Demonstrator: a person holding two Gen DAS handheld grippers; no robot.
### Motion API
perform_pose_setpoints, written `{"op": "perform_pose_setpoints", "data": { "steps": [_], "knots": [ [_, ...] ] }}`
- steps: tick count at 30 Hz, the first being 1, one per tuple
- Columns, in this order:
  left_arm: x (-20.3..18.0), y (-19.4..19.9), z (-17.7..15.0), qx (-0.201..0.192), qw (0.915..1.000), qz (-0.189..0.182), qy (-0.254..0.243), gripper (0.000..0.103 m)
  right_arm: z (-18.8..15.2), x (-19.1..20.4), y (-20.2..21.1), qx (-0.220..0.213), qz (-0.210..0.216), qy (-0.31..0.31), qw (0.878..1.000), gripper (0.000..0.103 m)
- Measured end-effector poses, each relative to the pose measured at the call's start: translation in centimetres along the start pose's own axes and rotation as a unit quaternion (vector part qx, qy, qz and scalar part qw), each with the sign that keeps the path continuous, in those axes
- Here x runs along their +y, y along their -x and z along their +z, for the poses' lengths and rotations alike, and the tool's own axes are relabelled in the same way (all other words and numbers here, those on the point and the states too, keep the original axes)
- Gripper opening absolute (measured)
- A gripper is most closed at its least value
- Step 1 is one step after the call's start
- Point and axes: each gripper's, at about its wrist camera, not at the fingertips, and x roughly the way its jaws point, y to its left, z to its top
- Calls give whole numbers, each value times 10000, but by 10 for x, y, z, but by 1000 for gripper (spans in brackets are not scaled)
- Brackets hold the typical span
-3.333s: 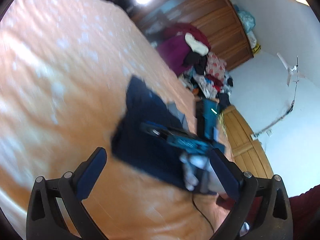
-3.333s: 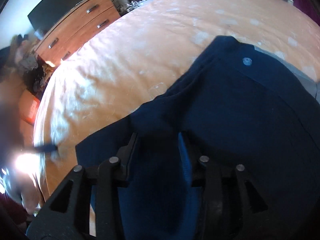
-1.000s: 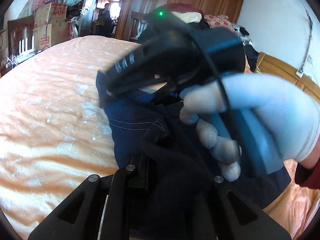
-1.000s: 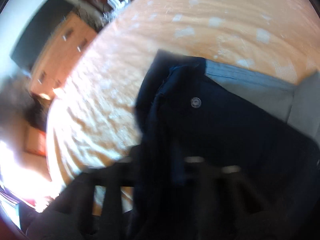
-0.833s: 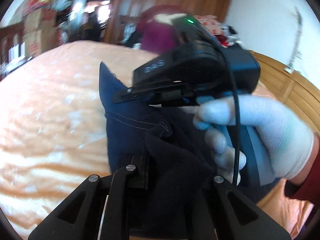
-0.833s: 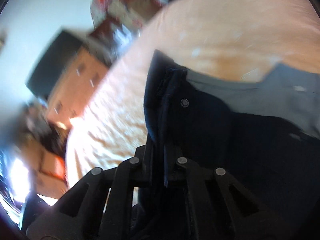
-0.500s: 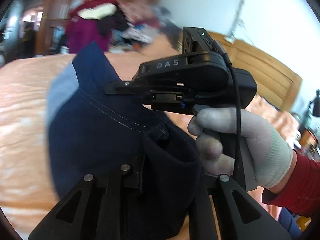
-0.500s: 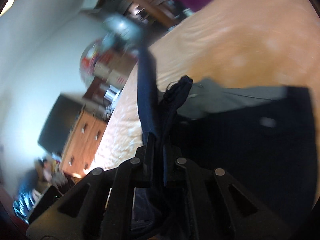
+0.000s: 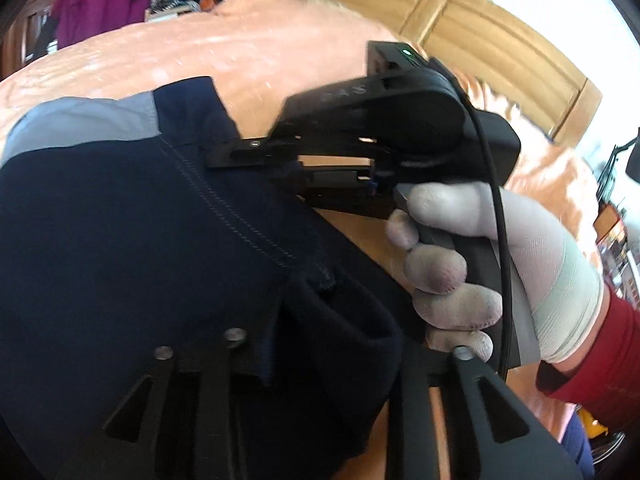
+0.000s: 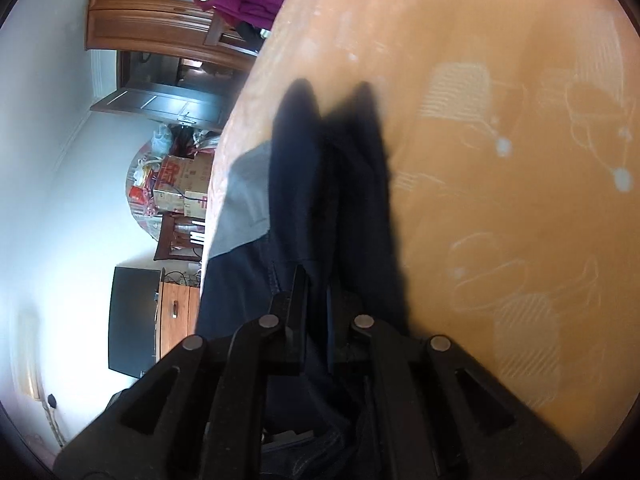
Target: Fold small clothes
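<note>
**Both grippers pinching one edge of the garment, lifted above the bed**

Closest to your left gripper [image 9: 320,344], the jaws are drawn in tight on a thick bunch of the dark navy garment [image 9: 120,240], which fills the space straight ahead of the fingers and spills over them. You look to be holding it at a seam corner, since a stitched line runs away from the grip toward the far left.

Just ahead and to the right of that, your gloved right hand [image 9: 472,264] holds the right gripper [image 10: 318,300], whose fingers reach across onto the same stitched edge. From its own camera the jaws are nearly closed, with a narrow fold of navy cloth caught between them and hanging forward. Two grips on one edge suggest you mean to keep that edge taut and straight so it can be laid down as a clean fold line.

Farther out, a grey panel [image 9: 88,124] of the garment lies at the far left end.

Beyond everything is the orange bedspread [image 10: 500,160], the likely landing surface; the cloth casts a shadow on it, so the garment seems to be held clear of it.
</note>
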Motion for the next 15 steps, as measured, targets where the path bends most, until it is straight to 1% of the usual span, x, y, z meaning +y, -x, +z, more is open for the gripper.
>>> {"op": "perform_pose_setpoints", "data": {
  "steps": [2,3,5,7,9,11,12,14,15],
  "knots": [
    [-1,-6,1,-14,9999,106,-39,39,2,1,0,3,45,1,10000,7],
    [-3,-6,1,-19,9999,110,-30,40,3,1,2,30,118,-36,9999,11],
    [-9,5,2,21,10000,92,-22,40,-1,-1,9,161,321,-298,9989,22],
    [-21,26,-4,-9,9999,-20,-127,40,-8,4,21,227,370,-299,9986,43],
    [-30,63,-18,-214,9993,-127,-295,42,-20,15,38,267,296,-122,9991,56],
    [-28,98,-37,-418,9988,-79,-261,44,-38,24,56,295,251,39,9992,58],
    [-23,118,-48,-526,9985,-3,-143,45,-43,27,58,304,189,94,9993,59],
    [-11,149,-68,-725,9971,239,62,45,-62,37,74,305,116,221,9992,60],
    [-4,164,-78,-818,9955,457,146,45,-70,40,76,318,115,257,9991,61]
  ]
}}
